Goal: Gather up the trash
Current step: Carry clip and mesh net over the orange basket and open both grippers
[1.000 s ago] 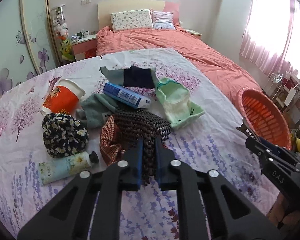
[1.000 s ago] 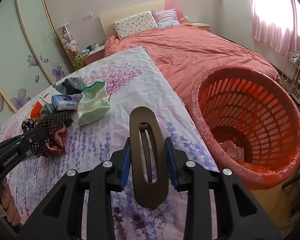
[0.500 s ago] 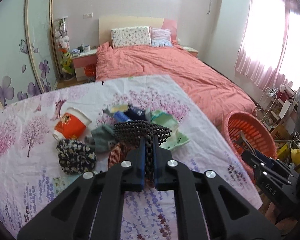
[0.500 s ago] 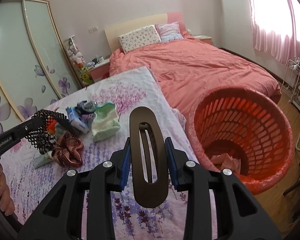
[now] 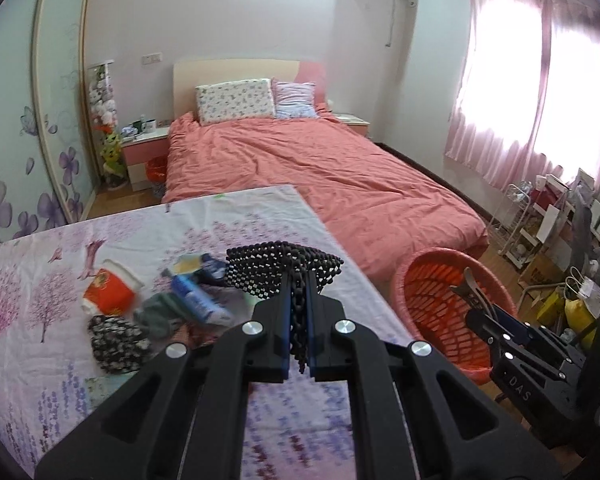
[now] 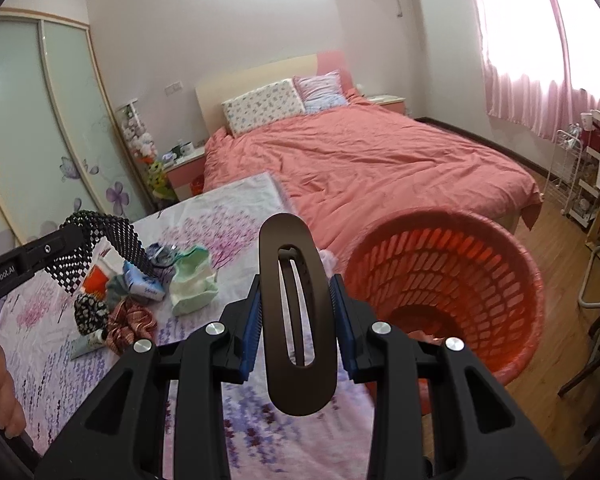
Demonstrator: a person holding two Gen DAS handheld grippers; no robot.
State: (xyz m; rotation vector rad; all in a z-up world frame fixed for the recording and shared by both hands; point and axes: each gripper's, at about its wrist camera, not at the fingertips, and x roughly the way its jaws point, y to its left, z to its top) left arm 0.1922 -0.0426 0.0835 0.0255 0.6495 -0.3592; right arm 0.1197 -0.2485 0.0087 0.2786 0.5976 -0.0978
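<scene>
Room: bedroom with a salmon-covered bed [image 5: 320, 176], pink curtains, and a table under a floral cloth [image 5: 40, 280] in front.
Beaded item: black beaded mesh piece [image 5: 284, 272], draped and hanging clear of the cloth, pinched by the left gripper [image 5: 299, 336].
Hair clip: long dark oval clip [image 6: 298, 312] with a slot down its middle, standing upright between the pads of the right gripper [image 6: 298, 320].
Basket: orange slatted basket [image 6: 452, 280] on the floor just beside the table, something pale at its bottom.
Remaining pile: red paper cup [image 5: 110, 290], blue packet [image 5: 196, 300], pale green pouch [image 6: 192, 280], scrunchies and a tube on the cloth.
Left pose: gripper angled downward over the pile, jaws clenched on the mesh.
Right pose: gripper angled downward beside the basket rim, jaws clamped on the clip.
Change: a second ago the mesh lay on the pile; now it is lifted off, and both views sit higher, showing more wall.
</scene>
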